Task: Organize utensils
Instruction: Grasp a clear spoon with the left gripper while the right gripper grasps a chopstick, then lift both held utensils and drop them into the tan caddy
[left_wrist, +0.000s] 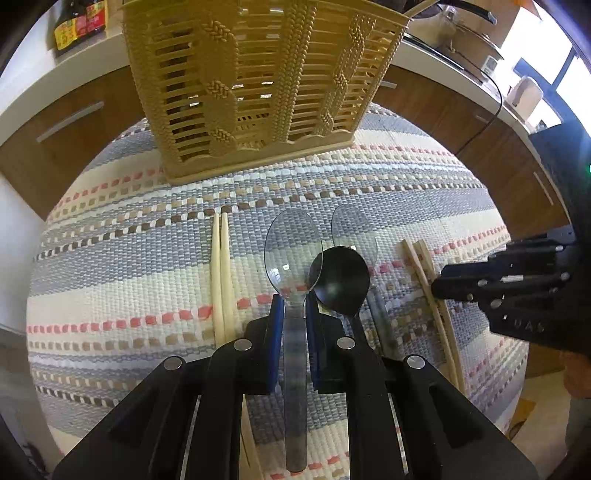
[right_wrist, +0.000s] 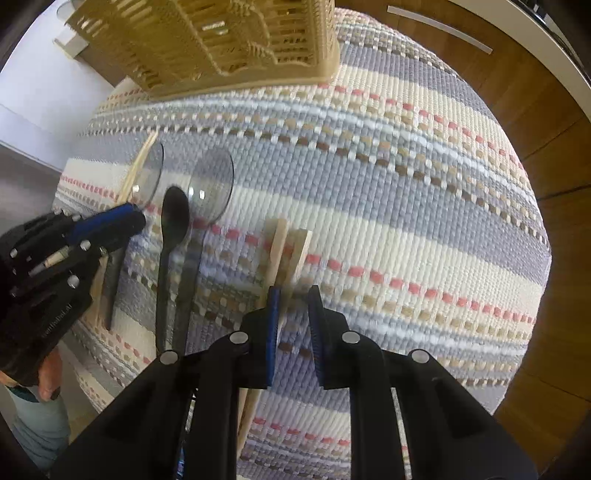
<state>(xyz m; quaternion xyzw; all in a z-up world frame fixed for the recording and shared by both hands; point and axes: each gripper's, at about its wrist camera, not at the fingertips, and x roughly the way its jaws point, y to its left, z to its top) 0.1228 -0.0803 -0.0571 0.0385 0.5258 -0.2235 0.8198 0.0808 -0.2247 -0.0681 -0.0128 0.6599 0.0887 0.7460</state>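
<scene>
A tan slatted utensil basket (left_wrist: 255, 81) stands at the far side of a striped woven mat (left_wrist: 129, 258). My left gripper (left_wrist: 294, 308) has its blue pads on both sides of the handle of a clear plastic spoon (left_wrist: 293, 251) that lies on the mat. A black spoon (left_wrist: 341, 280) and a second clear spoon (left_wrist: 354, 225) lie just right of it. Pale chopsticks (left_wrist: 221, 277) lie to the left. My right gripper (right_wrist: 293, 299) is open around a pair of wooden chopsticks (right_wrist: 286, 247) on the mat, which also show in the left wrist view (left_wrist: 424, 269).
Wooden cabinet fronts with metal handles (left_wrist: 70, 122) run behind the mat. Sauce bottles (left_wrist: 79, 22) stand on the counter at the back left. A pan and a black cable (left_wrist: 480, 122) are at the back right. The basket also shows in the right wrist view (right_wrist: 221, 40).
</scene>
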